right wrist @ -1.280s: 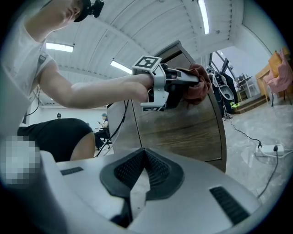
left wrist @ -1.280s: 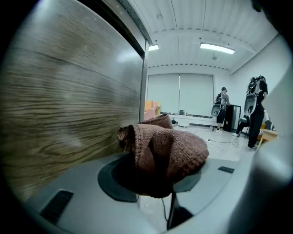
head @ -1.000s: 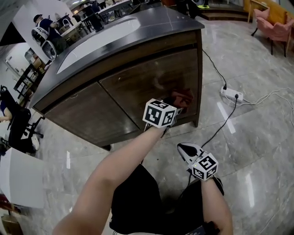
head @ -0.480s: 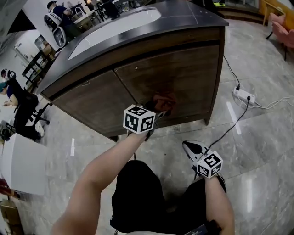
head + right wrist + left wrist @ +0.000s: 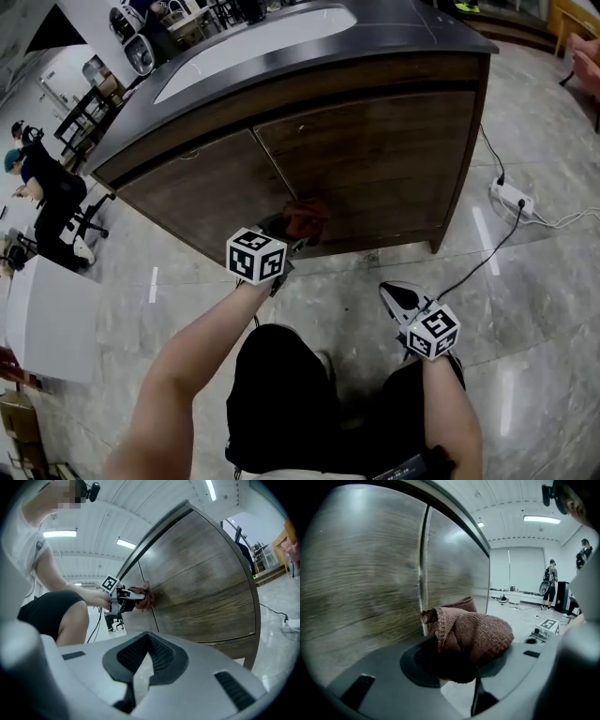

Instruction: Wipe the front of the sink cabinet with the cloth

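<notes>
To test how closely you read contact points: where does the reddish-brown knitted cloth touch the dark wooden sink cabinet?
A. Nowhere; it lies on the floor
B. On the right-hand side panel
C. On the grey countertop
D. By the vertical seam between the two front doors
D: the reddish-brown knitted cloth, held in the left gripper, presses on the dark wooden sink cabinet beside the door seam.

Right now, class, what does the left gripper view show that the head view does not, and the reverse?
Left gripper view only: the left gripper shut on the bunched cloth, its knit weave plain. Head view only: the sink in the countertop, a power strip on the floor, the right gripper held low, off the cabinet. Both: the cloth against the cabinet front at the door seam.
</notes>
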`<control>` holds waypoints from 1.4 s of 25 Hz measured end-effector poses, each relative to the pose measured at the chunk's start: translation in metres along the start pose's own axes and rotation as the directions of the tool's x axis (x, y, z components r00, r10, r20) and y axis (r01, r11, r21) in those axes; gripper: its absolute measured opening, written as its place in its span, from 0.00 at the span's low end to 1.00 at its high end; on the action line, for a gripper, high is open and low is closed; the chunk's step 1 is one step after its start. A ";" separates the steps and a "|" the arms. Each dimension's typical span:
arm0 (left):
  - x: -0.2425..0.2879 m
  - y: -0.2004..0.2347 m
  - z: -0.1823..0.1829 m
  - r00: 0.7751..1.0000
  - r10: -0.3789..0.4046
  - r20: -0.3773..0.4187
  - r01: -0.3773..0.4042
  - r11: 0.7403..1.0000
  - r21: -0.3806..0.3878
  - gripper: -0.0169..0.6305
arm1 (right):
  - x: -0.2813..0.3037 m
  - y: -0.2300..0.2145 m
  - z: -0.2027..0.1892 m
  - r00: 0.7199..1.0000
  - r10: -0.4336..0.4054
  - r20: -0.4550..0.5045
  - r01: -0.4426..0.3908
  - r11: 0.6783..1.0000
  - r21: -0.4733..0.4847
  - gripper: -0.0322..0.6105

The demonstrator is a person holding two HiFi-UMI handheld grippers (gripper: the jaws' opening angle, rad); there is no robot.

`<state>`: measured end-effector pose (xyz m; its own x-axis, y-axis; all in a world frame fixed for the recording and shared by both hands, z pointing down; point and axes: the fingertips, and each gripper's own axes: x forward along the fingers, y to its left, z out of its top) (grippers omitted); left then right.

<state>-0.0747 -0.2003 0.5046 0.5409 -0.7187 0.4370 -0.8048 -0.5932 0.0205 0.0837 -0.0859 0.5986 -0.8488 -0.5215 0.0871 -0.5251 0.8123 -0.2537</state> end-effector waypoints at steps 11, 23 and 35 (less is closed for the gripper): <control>0.037 -0.033 -0.007 0.994 -0.094 -0.057 0.096 0.995 0.028 0.26 | -0.016 -0.012 -0.002 0.999 -0.049 -0.012 0.049 0.999 -0.008 0.07; 0.123 -0.109 0.038 0.972 -0.231 -0.045 0.234 0.968 0.093 0.26 | -0.030 -0.018 0.010 0.996 -0.091 0.023 0.091 0.995 0.029 0.07; 0.211 -0.194 0.056 0.947 -0.317 -0.046 0.321 0.938 0.129 0.26 | -0.054 -0.002 0.024 0.994 -0.103 0.042 0.103 0.995 0.004 0.07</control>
<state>0.2091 -0.2574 0.5428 0.7565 -0.4758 0.4488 -0.5501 -0.8340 0.0430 0.1321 -0.0654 0.5710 -0.7867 -0.6130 0.0724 -0.6097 0.7532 -0.2469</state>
